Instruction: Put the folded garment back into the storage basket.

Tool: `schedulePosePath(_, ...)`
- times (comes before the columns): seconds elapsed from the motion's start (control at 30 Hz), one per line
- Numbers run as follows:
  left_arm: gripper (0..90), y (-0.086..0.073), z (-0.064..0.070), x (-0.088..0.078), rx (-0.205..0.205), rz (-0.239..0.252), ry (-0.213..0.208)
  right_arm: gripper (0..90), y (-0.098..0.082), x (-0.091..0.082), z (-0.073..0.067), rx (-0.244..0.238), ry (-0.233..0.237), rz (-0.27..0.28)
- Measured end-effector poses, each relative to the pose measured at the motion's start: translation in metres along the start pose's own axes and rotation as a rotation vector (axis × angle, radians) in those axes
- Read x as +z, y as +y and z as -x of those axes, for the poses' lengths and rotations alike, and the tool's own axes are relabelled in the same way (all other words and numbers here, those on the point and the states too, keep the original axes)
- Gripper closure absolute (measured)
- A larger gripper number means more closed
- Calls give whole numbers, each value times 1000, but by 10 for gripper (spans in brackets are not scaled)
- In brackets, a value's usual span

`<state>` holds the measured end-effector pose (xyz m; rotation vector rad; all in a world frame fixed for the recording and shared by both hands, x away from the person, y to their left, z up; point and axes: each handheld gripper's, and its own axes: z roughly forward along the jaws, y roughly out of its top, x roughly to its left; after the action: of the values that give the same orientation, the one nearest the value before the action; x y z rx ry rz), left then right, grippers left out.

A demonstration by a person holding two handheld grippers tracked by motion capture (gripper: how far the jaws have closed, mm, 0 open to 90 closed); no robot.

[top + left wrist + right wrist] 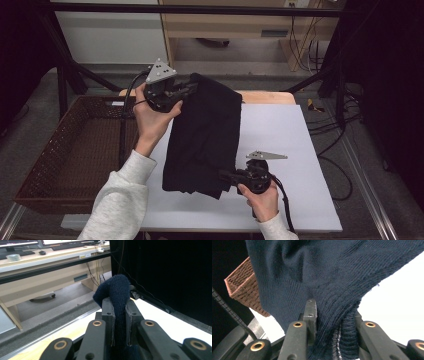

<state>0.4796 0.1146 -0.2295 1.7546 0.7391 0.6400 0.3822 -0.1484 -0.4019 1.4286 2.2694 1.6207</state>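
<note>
Folded dark navy knitted garment [205, 137] hangs over the white bench [280, 135] beside the brown wicker basket [75, 150], left gripper [186, 90] jaws clamped on its far end, right gripper [226, 176] jaws clamped on its near edge.

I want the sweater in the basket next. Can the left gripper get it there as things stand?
Probably yes: the left gripper grips the sweater right beside the basket, which is open-topped, though the right gripper also holds the sweater.

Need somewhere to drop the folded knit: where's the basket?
In the high view the brown wicker basket sits at the table's left edge, beside the left forearm.
</note>
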Motion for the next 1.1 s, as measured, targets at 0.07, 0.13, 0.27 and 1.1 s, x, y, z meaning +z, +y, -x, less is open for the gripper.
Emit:
schedulePosePath(0.07,809,0,-2,-2,-1,7,7,701,2,2,-2,-2,3,1)
schedulePosePath(0.13,809,0,-4,-5,-2,11,13,701,3,3,-4,-5,8,2)
schedulePosePath(0.27,809,1,-8,-11,-16,19,19,701,6,6,-7,-8,15,6)
schedulePosePath(1.1,809,11,-37,-50,-5,29,111,700,27,34,-39,-41,80,21)
